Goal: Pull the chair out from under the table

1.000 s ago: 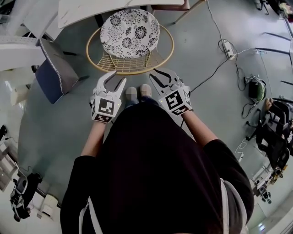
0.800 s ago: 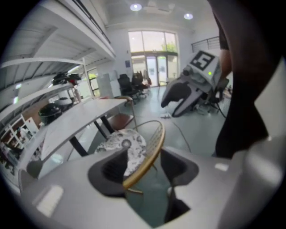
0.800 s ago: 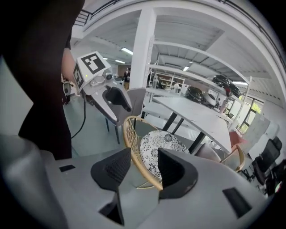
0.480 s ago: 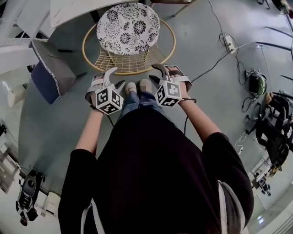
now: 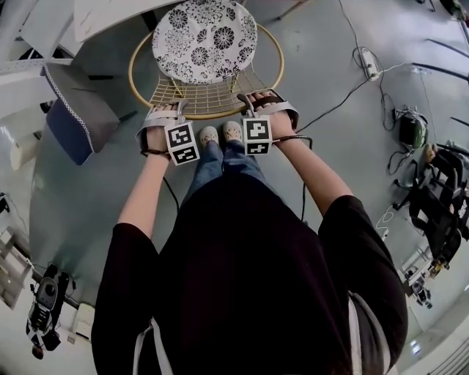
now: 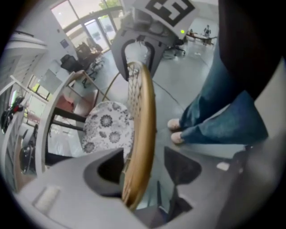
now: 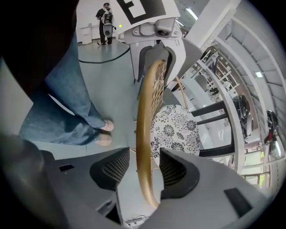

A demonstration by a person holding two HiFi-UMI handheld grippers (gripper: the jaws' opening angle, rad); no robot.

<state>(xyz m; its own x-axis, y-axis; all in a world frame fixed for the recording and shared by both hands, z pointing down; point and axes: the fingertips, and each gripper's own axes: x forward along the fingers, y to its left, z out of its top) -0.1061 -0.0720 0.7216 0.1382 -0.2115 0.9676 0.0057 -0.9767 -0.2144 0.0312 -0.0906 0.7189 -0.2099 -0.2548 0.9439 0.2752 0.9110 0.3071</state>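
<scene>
Gripper views, unlike head view: left tongs [image 6: 141, 156] and right tongs [image 7: 145, 154], just opened wide, astride chair rim [image 6: 144, 112]

At the top centre of the head view stands the chair [image 5: 209, 99], its cushion [image 5: 205, 40] beside the table [image 5: 110, 15] at the upper left. The left gripper [image 5: 167, 111] and right gripper [image 5: 258, 97], whose jaws have just been opening, each straddle the chair's near rim, either side of the person's shoes [image 5: 221, 133]. A second seat [image 5: 73, 110] stands at the left. A power strip [image 5: 368, 67] lies at the upper right.
</scene>
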